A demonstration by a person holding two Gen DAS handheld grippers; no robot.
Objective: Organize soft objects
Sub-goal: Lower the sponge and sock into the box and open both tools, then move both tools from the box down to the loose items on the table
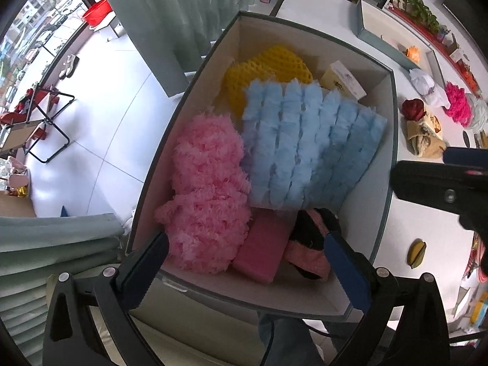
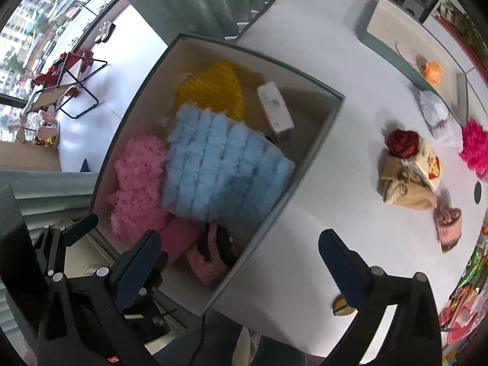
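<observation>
box (image 1: pixel 378 183) mid-frame stuffed with blue fluffy mat (image 1: pixel 308 143) and pink fluffy thing (image 1: pixel 204 195), left claw (image 1: pixel 247 268) wide apart, right claw (image 2: pixel 241 265) apart too, tan plush (image 2: pixel 405 183) right on the bench (image 2: pixel 335 167)

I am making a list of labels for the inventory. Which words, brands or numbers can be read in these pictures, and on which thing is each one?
None can be read.
Small white box in the storage box: a dark printed mark, too blurred.
Printed card by the beige plush: a picture only, details too small.
</observation>
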